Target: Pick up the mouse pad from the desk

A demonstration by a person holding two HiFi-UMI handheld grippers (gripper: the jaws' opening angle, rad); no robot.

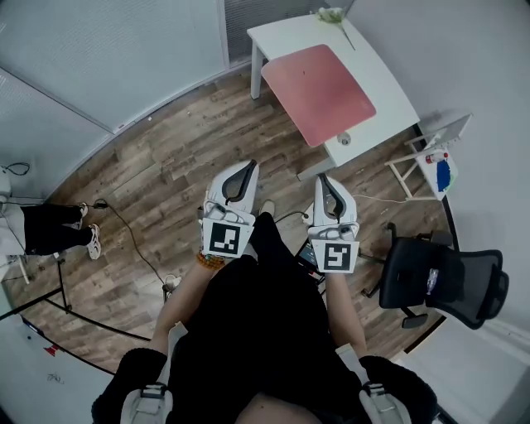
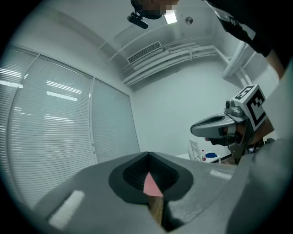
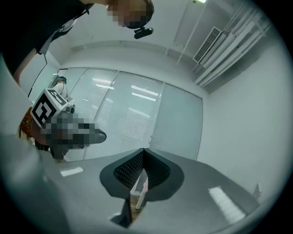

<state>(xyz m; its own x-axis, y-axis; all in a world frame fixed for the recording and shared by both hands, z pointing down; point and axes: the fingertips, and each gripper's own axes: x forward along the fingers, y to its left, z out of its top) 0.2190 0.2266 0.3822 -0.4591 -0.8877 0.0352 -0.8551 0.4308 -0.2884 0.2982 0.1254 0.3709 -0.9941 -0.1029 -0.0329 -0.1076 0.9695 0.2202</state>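
Observation:
The pink mouse pad [image 1: 317, 92] lies flat on the white desk [image 1: 389, 87] at the far side of the room, well beyond both grippers. My left gripper [image 1: 248, 168] and right gripper [image 1: 325, 178] are held side by side at waist height over the wooden floor, both shut and empty. In the left gripper view a sliver of the mouse pad [image 2: 153, 185] shows through the hole behind the closed jaws of the left gripper [image 2: 148, 155]. An edge of the desk [image 3: 138, 191] shows the same way in the right gripper view, behind the right gripper [image 3: 144, 150].
A black office chair [image 1: 443, 277] stands at the right, with a white rack [image 1: 435, 161] holding a blue item beyond it. A flower [image 1: 331, 15] and a small white object [image 1: 344, 138] sit on the desk. A person's legs [image 1: 54, 228] and a floor cable [image 1: 132, 240] are at the left.

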